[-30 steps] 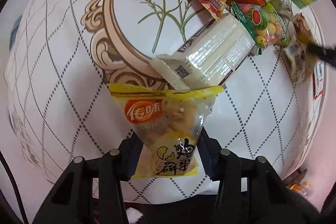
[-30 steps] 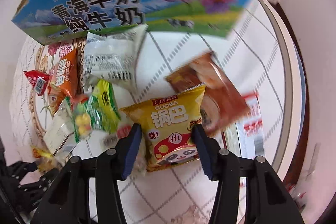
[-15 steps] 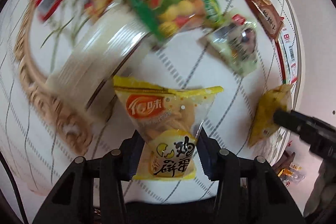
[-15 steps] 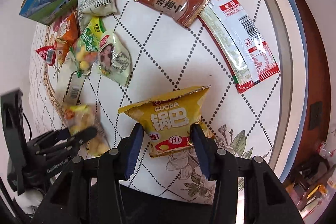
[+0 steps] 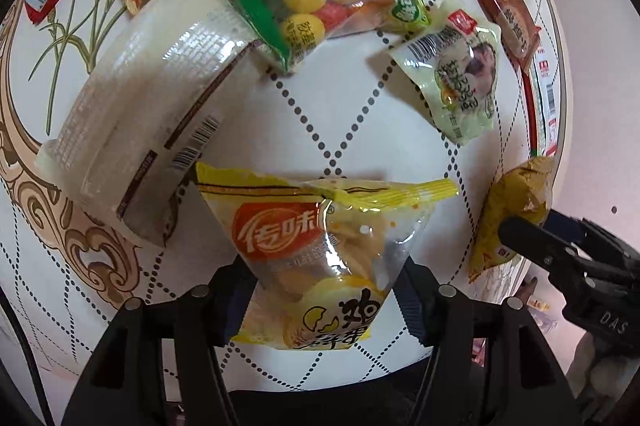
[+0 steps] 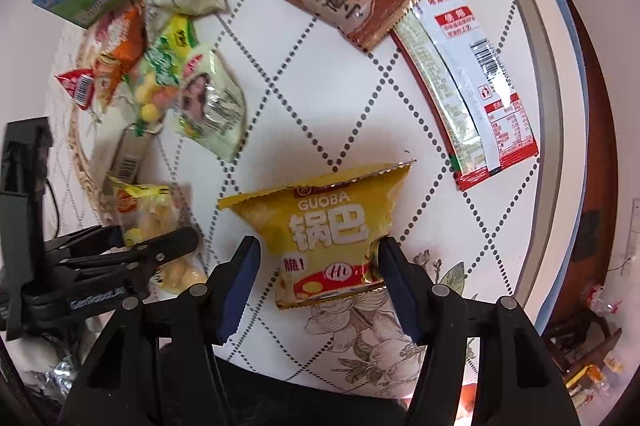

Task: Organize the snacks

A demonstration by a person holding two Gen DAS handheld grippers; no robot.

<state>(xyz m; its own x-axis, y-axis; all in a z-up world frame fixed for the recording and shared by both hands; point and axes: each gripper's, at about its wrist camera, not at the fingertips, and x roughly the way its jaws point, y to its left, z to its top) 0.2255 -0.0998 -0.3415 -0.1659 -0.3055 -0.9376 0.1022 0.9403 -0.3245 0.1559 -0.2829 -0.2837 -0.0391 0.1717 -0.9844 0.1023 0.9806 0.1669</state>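
Because each gripper pinches only the lower end of a soft packet, the main risk is a slip. The left gripper [image 5: 324, 302] has its fingers [image 5: 236, 302] closed narrow on the egg-biscuit bag [image 5: 320, 238], which hangs just above the counter [image 5: 340, 106], near the white pack [image 5: 148, 114]. The right gripper [image 6: 316, 278] is in the process of letting go: its right finger touches the Guoba bag [image 6: 328, 230], but a gap shows beside the left finger, so this hold looks loose. The Guoba bag sits low over the counter near its front edge, and I cannot tell if it rests there.

If the right fingers open more while the bag is in the air, it may fall or slide toward the edge. The egg-biscuit bag is slick, and a squeeze could crush the biscuits.

Both bags point their sealed top edge away from the camera, toward the pile of snacks, with the long axis along the fingers. The Guoba bag is tilted a little to the right.
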